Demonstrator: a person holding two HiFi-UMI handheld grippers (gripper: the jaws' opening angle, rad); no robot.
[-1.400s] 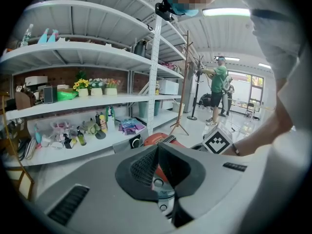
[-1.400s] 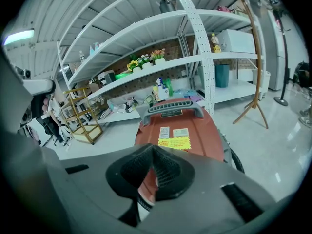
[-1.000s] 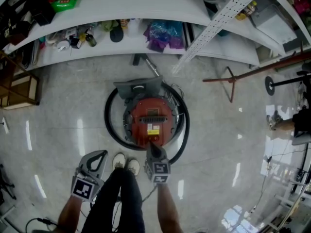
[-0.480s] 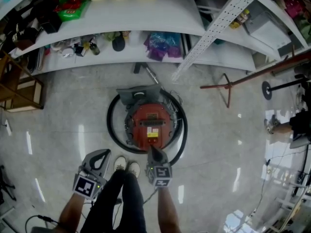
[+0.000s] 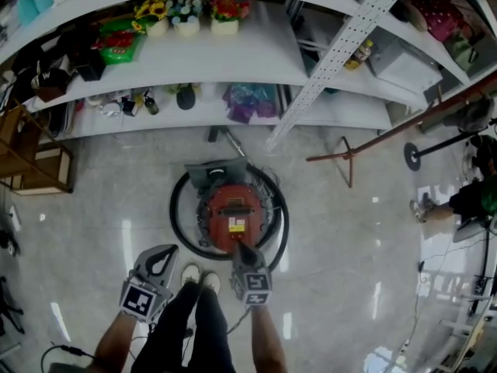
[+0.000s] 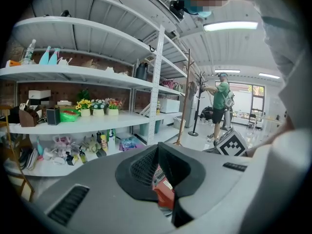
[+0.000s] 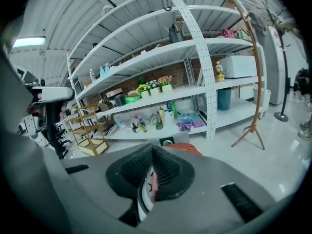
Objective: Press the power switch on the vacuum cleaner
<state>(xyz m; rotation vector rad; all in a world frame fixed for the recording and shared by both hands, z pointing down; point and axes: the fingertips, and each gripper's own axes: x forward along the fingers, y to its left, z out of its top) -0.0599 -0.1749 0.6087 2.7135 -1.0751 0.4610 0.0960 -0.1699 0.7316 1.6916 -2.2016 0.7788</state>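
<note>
The vacuum cleaner (image 5: 235, 208), a round red canister, sits on the glossy tiled floor (image 5: 93, 216) just ahead of my shoes (image 5: 199, 276), below the lowest white shelf (image 5: 256, 53), with its black hose (image 5: 175, 216) looped around it. At far left stands a low wooden rack (image 5: 31, 158). My left gripper (image 5: 165, 251) hangs beside my left shoe, off the vacuum cleaner's near left; its jaws are drawn together at the tips with nothing between them. My right gripper (image 5: 239, 245) points at the canister's near edge, jaws likewise pressed together and empty; whether it touches the casing cannot be told. Further right a wooden coat stand (image 5: 365, 142) rises from the floor, and a person in green (image 5: 466, 199) is at the far right edge.
</note>
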